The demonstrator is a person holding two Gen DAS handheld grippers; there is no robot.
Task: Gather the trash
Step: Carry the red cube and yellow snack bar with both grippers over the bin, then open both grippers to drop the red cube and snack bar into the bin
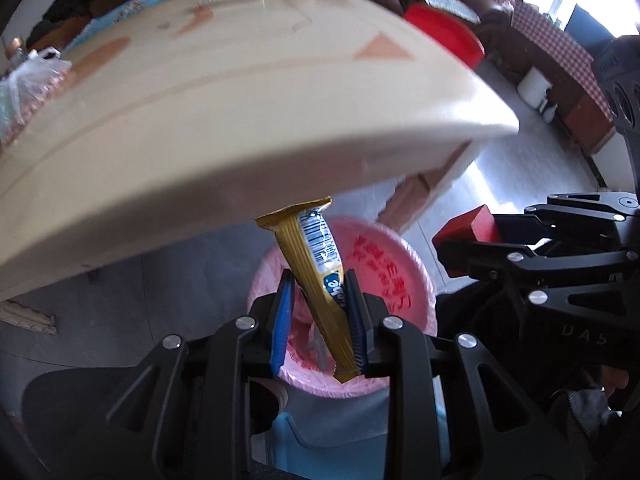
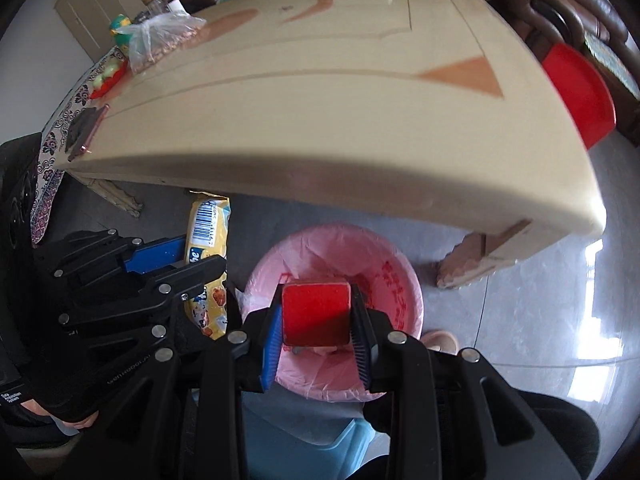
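Note:
My left gripper (image 1: pixel 320 300) is shut on a gold snack wrapper (image 1: pixel 316 264) with a barcode, held upright above a bin lined with a pink bag (image 1: pixel 384 264). The wrapper (image 2: pixel 208 232) and the left gripper (image 2: pixel 160 264) also show at the left of the right wrist view. My right gripper (image 2: pixel 316 320) is shut on a red block (image 2: pixel 316 312), right over the pink-lined bin (image 2: pixel 388 280). The red block (image 1: pixel 468 226) and the right gripper (image 1: pixel 520 248) show at the right of the left wrist view.
A cream table (image 2: pixel 340 112) overhangs the bin, its leg (image 2: pixel 480 256) to the right. On it lie a clear bag (image 2: pixel 160 40), a jar (image 2: pixel 154 0) and a dark phone (image 2: pixel 84 128). A red stool (image 2: pixel 576 92) stands beside it. A blue thing (image 2: pixel 304 440) is below the bin.

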